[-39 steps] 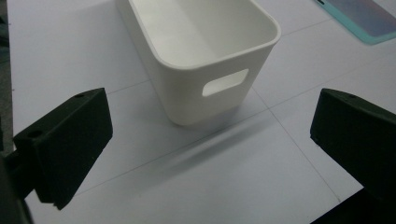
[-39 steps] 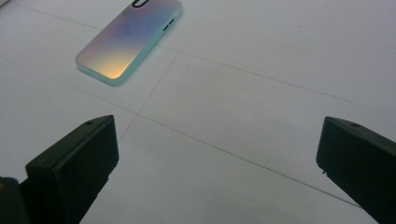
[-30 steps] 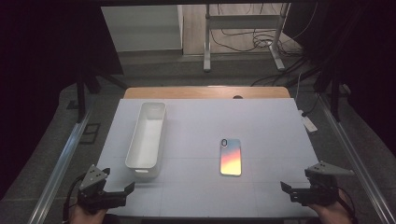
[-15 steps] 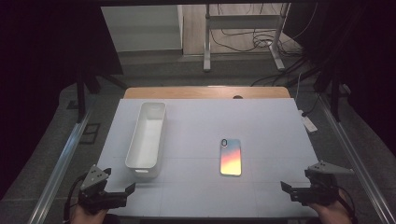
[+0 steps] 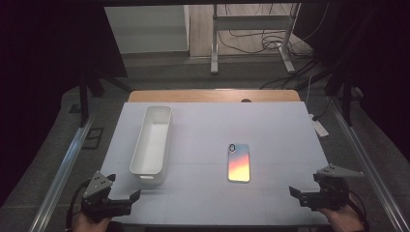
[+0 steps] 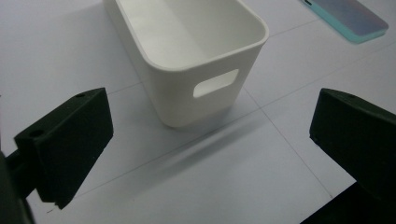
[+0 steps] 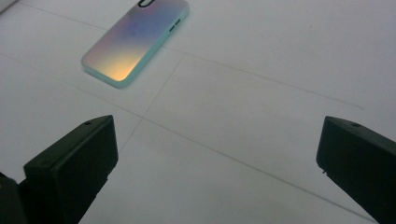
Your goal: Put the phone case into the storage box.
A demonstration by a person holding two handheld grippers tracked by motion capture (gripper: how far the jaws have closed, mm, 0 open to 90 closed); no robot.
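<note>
No real change was seen over the last second: left gripper (image 5: 126,199) and right gripper (image 5: 299,194) were kept spread wide, empty, at the worktop's (image 5: 270,125) near corners. The iridescent teal-edged phone (image 5: 239,162) lay flat right of centre, untouched; the white oblong plastic bin (image 5: 151,145) was left standing near the left edge.

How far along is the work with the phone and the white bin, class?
Nothing looks done: the phone lies flat on the table, apart from the empty white bin. In hand: nothing; the left hand-held gripper and right hand-held gripper sit open at the near edge. Left, probably: grasping the phone and moving it.
</note>
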